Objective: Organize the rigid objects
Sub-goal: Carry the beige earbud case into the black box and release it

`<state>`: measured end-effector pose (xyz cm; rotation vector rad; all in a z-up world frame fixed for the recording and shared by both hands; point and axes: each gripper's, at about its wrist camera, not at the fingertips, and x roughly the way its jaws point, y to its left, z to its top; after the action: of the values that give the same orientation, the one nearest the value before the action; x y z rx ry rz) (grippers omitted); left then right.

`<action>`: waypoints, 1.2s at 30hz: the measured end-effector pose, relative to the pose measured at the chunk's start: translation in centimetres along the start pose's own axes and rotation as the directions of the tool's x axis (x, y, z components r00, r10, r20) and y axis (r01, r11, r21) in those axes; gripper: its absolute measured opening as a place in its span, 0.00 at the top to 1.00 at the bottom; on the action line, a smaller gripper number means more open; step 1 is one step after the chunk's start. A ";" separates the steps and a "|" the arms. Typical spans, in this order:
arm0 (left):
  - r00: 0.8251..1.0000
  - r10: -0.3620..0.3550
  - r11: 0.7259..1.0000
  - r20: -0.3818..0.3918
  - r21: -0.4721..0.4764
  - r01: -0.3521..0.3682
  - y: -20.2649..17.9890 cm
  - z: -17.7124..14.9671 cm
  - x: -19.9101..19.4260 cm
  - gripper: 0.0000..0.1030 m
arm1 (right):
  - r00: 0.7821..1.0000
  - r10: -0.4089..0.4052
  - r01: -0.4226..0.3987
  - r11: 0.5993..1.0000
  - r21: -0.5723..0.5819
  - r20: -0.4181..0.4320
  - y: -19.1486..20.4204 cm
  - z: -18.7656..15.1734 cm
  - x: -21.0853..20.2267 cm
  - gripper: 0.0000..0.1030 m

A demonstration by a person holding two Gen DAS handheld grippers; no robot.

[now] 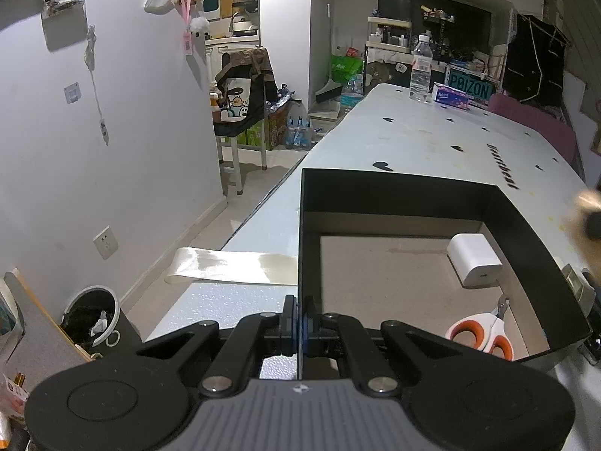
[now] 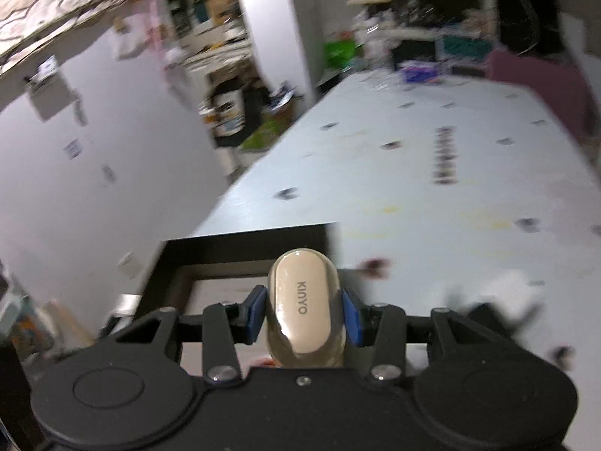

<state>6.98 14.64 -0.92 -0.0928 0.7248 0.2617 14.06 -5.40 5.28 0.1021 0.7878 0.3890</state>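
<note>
A black open box (image 1: 398,188) stands on the white table (image 1: 413,131). My left gripper (image 1: 299,325) is shut on the box's left wall, one pad on each side of it. Inside the box lie a white charger block (image 1: 474,259) and orange-handled scissors (image 1: 484,334). In the blurred right wrist view my right gripper (image 2: 303,312) is shut on a beige KINYO case (image 2: 302,308), held above the near right part of the box (image 2: 240,244).
A strip of clear tape (image 1: 233,267) runs from the box over the table's left edge. A water bottle (image 1: 420,69) and a small blue carton (image 1: 450,96) stand at the far end. A waste bin (image 1: 92,317) sits on the floor at left.
</note>
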 end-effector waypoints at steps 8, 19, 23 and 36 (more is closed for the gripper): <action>1.000 -0.002 1.000 0.009 -0.001 0.002 0.0 -0.3 0.0 0.97 | 0.988 0.045 -0.052 0.998 -0.038 -0.150 6.4 1.2 8.1 0.57; 1.000 -0.015 1.000 0.022 -0.004 0.015 0.3 -0.6 -0.1 0.97 | 0.949 0.221 -0.191 0.970 0.148 -0.224 6.4 1.3 12.0 0.52; 1.000 -0.017 1.000 0.022 -0.006 0.017 0.4 -0.6 -0.1 0.97 | 0.947 0.229 -0.202 0.970 0.136 -0.224 6.0 1.5 11.0 0.55; 1.000 -0.021 1.000 0.019 -0.010 0.021 0.6 -0.6 -0.2 0.97 | 0.914 0.270 -0.249 0.963 0.106 -0.303 5.7 -0.2 10.6 0.73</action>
<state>6.31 15.06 -1.26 -0.1074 0.7032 0.2462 18.93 3.83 -0.65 0.2111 1.1092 0.6431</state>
